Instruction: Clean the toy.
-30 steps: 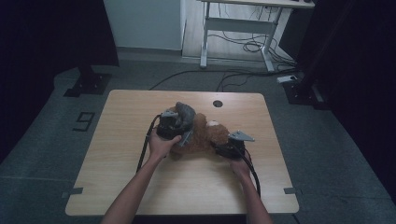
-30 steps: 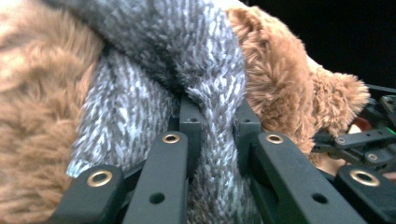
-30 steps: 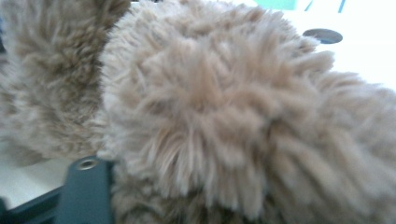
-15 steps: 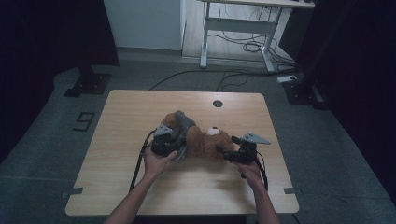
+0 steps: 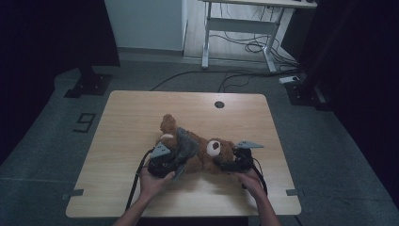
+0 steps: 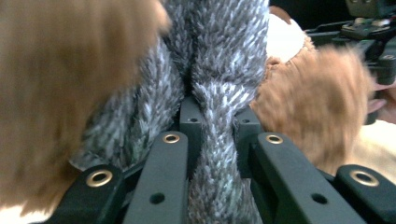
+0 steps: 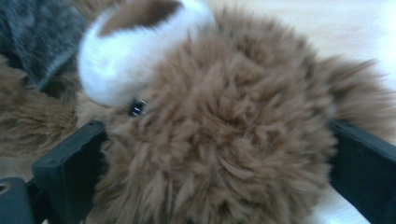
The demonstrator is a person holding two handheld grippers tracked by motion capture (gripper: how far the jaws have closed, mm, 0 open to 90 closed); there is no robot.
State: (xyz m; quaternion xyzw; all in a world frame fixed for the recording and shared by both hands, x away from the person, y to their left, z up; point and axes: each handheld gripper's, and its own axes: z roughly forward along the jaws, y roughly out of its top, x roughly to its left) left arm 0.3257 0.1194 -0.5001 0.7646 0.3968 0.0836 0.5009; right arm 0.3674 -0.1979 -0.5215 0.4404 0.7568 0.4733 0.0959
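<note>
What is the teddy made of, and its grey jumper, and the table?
Teddy: looks like soft plush, with long, fluffy brown fur and a white muzzle. Jumper: seems knitted or fleecy cloth, speckled grey and white. Table: looks like pale wood or a wood-look board, smooth and matt, with faint grain.

Looking down from high over the wooden table [image 5: 131, 117]. Riding on each gripper, very close up. All seeing the same teddy bear [image 5: 207, 153].
</note>
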